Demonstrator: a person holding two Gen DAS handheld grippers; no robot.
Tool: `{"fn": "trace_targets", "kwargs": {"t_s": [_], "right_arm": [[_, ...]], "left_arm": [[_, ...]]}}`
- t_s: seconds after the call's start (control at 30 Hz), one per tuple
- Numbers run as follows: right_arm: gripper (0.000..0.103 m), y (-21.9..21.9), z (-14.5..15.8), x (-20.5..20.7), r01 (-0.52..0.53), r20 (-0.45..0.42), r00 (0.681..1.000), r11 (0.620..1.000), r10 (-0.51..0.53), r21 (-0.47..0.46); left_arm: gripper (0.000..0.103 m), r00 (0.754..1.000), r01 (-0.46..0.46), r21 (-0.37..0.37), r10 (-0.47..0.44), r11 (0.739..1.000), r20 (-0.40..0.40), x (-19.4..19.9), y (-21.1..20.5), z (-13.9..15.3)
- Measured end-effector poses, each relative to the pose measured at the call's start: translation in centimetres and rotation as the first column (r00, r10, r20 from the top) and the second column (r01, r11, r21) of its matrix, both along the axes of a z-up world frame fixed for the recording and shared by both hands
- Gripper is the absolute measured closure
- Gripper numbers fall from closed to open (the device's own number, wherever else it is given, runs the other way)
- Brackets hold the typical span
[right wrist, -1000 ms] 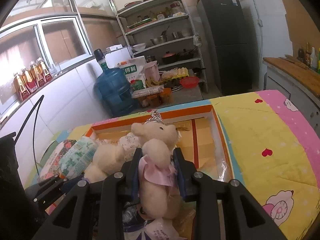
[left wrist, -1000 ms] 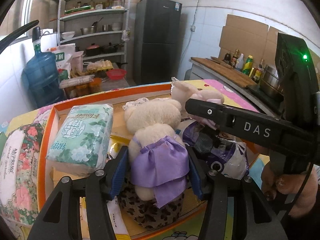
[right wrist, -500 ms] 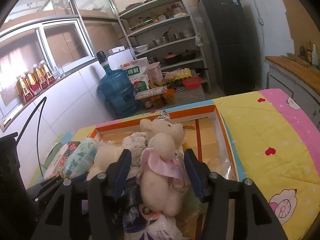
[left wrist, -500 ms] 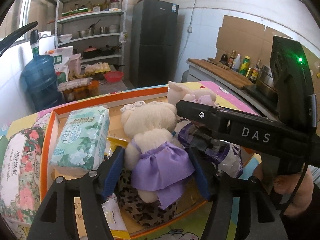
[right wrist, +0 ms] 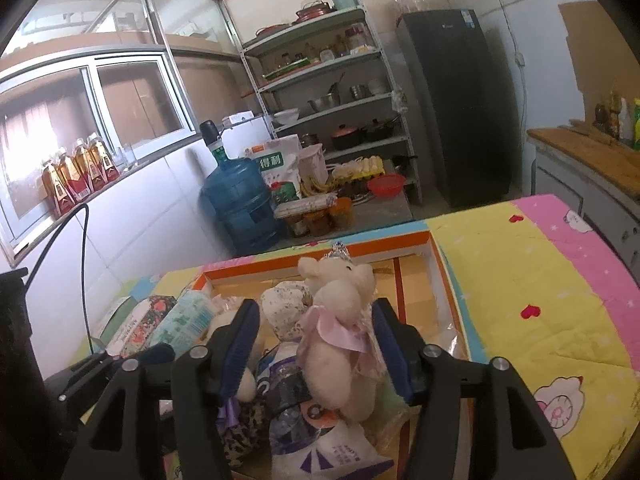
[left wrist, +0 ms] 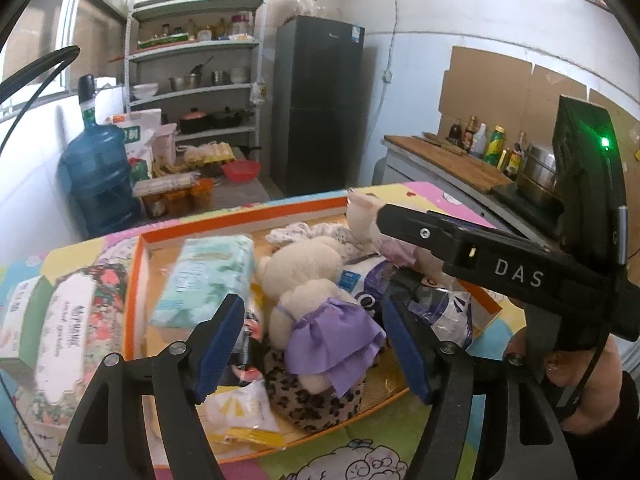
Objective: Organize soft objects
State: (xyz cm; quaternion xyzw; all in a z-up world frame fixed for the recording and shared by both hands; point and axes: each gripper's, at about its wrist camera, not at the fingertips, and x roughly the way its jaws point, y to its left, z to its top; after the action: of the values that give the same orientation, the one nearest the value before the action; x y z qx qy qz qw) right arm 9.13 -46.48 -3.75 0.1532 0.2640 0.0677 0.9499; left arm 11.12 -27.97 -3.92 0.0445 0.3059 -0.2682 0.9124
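Observation:
A cream bear in a purple dress (left wrist: 320, 320) lies on a leopard-print soft item (left wrist: 312, 396) in the orange-rimmed box (left wrist: 240, 220). My left gripper (left wrist: 312, 344) straddles it with the jaws opening, and both blue pads stand clear of the bear. A cream bear in a pink dress (right wrist: 340, 336) with a small crown sits upright deeper in the box. My right gripper (right wrist: 316, 346) is around that bear with the jaws opening; its pads no longer squeeze it. The right gripper's black finger (left wrist: 420, 232) crosses the left wrist view.
A green tissue pack (left wrist: 208, 280) and a purple-and-white plastic bag (left wrist: 440, 308) also lie in the box. A floral tissue pack (left wrist: 68, 320) rests outside its left rim. The box sits on a yellow and pink cartoon cloth (right wrist: 520, 280). A hand (left wrist: 580, 392) holds the right gripper.
Both grippers have spread their jaws off the bears they were squeezing. The left gripper has drawn back and up a little. Both bears stay in the box.

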Motion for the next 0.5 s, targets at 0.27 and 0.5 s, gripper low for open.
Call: {"fn": "trace_targets", "kwargs": {"t_s": [0.27,0.5], "right_arm": [[0.042,0.8,1.6,-1.9,0.035,0.044,0.998,0.999,-0.034,-0.021],[0.042,2.1,2.7,-3.3,0.06,0.065,0.996,0.997,-0.056,-0.057]], "left_arm": [[0.03,0.998,-0.016,-0.012,0.017,1.0,0.057,-1.5,1.7,1.8],[0.03,0.993,-0.059,-0.014,0.06,0.998,0.098,-2.9,3.5,2.7]]}}
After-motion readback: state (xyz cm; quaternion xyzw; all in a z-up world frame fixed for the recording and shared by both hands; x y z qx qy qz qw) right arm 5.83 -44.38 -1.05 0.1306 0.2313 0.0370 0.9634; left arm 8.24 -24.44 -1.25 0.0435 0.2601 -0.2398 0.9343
